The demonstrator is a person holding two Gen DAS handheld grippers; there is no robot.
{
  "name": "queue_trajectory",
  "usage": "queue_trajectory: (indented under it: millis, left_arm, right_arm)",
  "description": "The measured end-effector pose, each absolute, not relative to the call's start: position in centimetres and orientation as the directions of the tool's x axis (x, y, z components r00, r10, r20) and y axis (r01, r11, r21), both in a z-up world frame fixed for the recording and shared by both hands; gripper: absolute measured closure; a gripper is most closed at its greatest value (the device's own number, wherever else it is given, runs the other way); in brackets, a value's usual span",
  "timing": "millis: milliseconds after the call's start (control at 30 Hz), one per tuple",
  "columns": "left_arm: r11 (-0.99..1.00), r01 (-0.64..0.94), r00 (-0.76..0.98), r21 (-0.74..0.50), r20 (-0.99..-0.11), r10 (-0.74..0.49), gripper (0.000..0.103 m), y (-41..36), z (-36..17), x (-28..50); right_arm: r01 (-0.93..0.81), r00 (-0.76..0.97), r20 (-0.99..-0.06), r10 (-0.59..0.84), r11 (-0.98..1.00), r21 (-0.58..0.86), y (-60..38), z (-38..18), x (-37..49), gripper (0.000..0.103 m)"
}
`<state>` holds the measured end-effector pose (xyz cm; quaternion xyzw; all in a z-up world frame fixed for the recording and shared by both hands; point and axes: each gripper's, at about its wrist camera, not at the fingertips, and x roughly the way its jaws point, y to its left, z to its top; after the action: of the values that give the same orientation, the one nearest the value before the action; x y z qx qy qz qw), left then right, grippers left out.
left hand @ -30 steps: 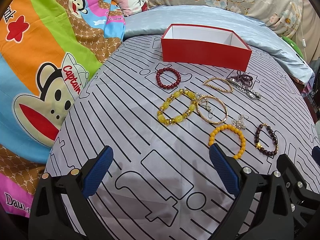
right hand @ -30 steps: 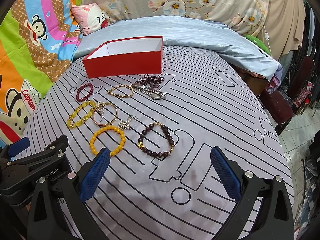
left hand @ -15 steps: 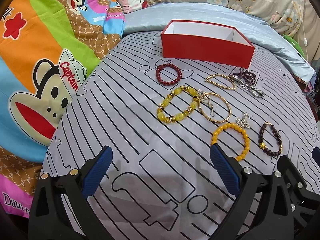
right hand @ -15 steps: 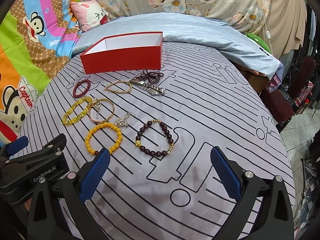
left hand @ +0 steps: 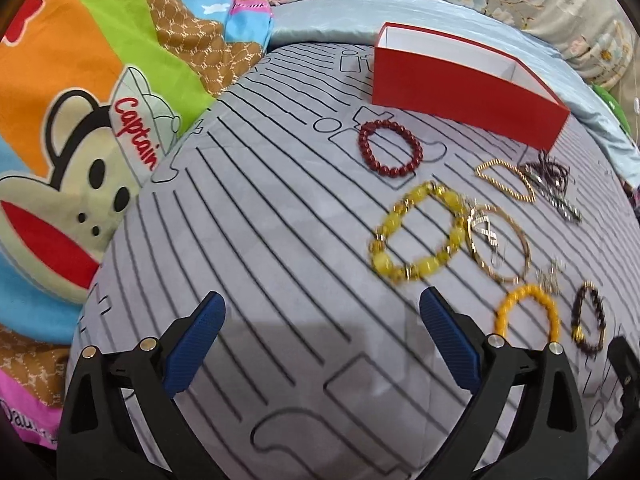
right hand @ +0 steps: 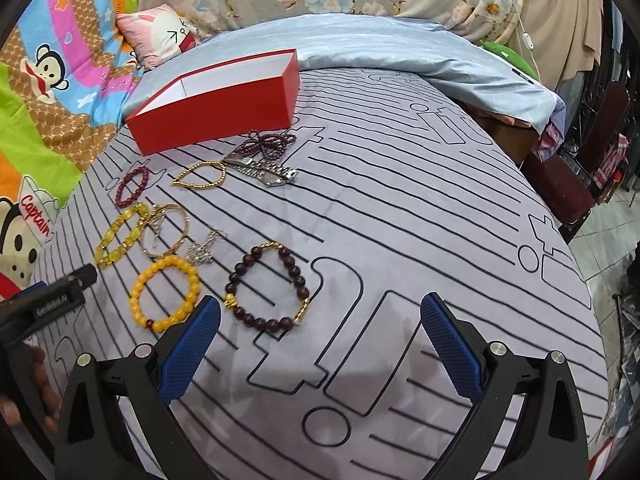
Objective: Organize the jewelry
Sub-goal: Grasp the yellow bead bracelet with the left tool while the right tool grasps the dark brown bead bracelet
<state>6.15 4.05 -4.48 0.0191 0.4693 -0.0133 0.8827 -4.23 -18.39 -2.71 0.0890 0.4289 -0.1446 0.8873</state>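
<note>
An open red box (left hand: 468, 87) (right hand: 216, 102) with a white inside stands at the far side of the striped grey bedspread (left hand: 260, 240). Before it lie a dark red bead bracelet (left hand: 390, 153), a yellow bead bracelet (left hand: 418, 232), a gold bangle (left hand: 498, 243), an orange bead bracelet (right hand: 165, 294), a dark brown bead bracelet (right hand: 267, 286), a gold chain (right hand: 201, 175), a silver watch band (right hand: 262, 170) and a small silver charm (right hand: 202, 249). My left gripper (left hand: 322, 336) is open and empty, left of the jewelry. My right gripper (right hand: 320, 340) is open and empty, just short of the brown bracelet.
A bright cartoon-monkey quilt (left hand: 80, 120) lies on the left. A pale blue blanket (right hand: 380, 48) and a pink pillow (right hand: 160, 36) lie behind the box. A dark chair (right hand: 572, 176) stands off the bed's right edge. The left gripper's body shows in the right wrist view (right hand: 48, 304).
Both grippers have moved forward and lower toward the bedspread. The left view has swung left, the right gripper has closed in on the brown bracelet. No jewelry has moved.
</note>
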Motion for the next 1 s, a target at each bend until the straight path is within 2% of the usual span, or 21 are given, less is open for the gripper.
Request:
queue_trajectory:
  millis: [167, 300, 367, 467, 533, 567, 600, 767, 900, 1000]
  left_arm:
    - [0.997, 0.076, 0.568, 0.002, -0.822, -0.041, 0.012, 2.8, -4.2, 7.7]
    - [0.994, 0.103, 0.539, -0.027, -0.839, -0.079, 0.040, 2.2, -5.0, 9.6]
    - [0.995, 0.103, 0.542, -0.018, -0.837, -0.071, 0.042, 2.1, -5.3, 10.1]
    - [0.992, 0.129, 0.555, -0.009, -0.828, -0.080, 0.053, 1.6, -5.3, 10.4]
    - [0.987, 0.162, 0.562, -0.009, -0.821, -0.099, 0.074, 1.2, -5.2, 10.3]
    - [0.985, 0.171, 0.563, -0.011, -0.820, -0.107, 0.079, 1.1, -5.2, 10.3]
    - [0.982, 0.187, 0.560, -0.028, -0.818, -0.131, 0.092, 1.0, -5.2, 10.2]
    - [0.978, 0.200, 0.572, -0.052, -0.804, -0.160, 0.093, 1.2, -4.4, 9.5]
    - [0.975, 0.211, 0.582, -0.073, -0.792, -0.185, 0.093, 1.5, -3.4, 8.5]
    - [0.973, 0.216, 0.584, -0.082, -0.788, -0.196, 0.093, 1.5, -2.8, 8.0]
  right_arm:
    - [0.328, 0.594, -0.785, -0.175, 0.944, 0.038, -18.8, -2.6, -3.4, 0.007]
    - [0.326, 0.596, -0.783, -0.177, 0.945, 0.034, -18.9, -2.6, -2.7, 0.007]
    - [0.328, 0.591, -0.787, -0.180, 0.944, 0.030, -19.1, -2.7, -2.5, 0.012]
    - [0.330, 0.577, -0.798, -0.172, 0.943, 0.035, -19.5, -3.1, -2.2, 0.019]
    - [0.330, 0.574, -0.803, -0.160, 0.943, 0.047, -19.7, -3.3, -2.1, 0.022]
    - [0.331, 0.569, -0.808, -0.155, 0.942, 0.053, -19.8, -3.6, -2.1, 0.024]
    - [0.331, 0.565, -0.811, -0.151, 0.942, 0.055, -19.9, -3.7, -2.1, 0.026]
    - [0.312, 0.548, -0.827, -0.126, 0.948, 0.062, -19.7, -4.5, -1.6, 0.043]
    - [0.294, 0.550, -0.825, -0.132, 0.955, 0.043, -19.3, -4.7, -1.1, 0.048]
    - [0.277, 0.550, -0.823, -0.145, 0.961, 0.016, -18.8, -4.7, -0.6, 0.064]
